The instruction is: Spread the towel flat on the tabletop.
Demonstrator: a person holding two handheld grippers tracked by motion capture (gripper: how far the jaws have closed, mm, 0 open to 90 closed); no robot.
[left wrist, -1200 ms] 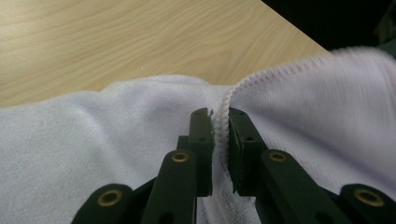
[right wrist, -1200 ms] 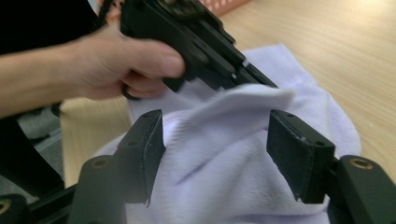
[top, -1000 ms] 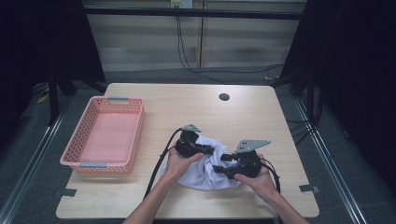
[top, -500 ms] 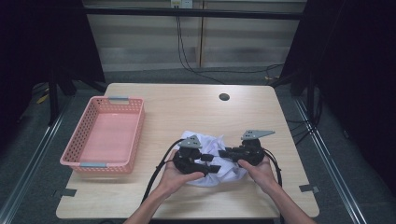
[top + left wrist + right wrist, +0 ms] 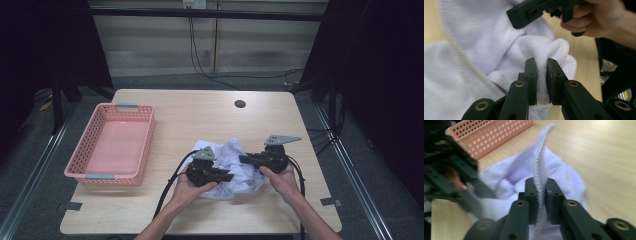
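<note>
A crumpled white cloth point(image 5: 235, 167) lies on the wooden table point(image 5: 200, 115), right of centre near the front. My left gripper point(image 5: 227, 176) points right into the cloth's near side. Its jaws have just been closing, and the left gripper point(image 5: 542, 75) is shut on a stitched fold of the cloth point(image 5: 486, 45). My right gripper point(image 5: 245, 159) points left into the cloth from the other side. Its jaws have also been closing, and the right gripper point(image 5: 540, 192) now pinches a hemmed edge of the cloth point(image 5: 524, 170) that stands up between the pads.
A pink perforated basket point(image 5: 148, 145) stands at the table's left, with nothing in it. A small dark hole point(image 5: 240, 104) sits near the far edge. Black cables trail from both grippers toward the front edge. Dark floor and rails surround the table.
The left gripper came toward the front edge, opened and closed again on a cloth fold. The right gripper moved a little farther away and shut on the hem. The cloth bunched up between them.
</note>
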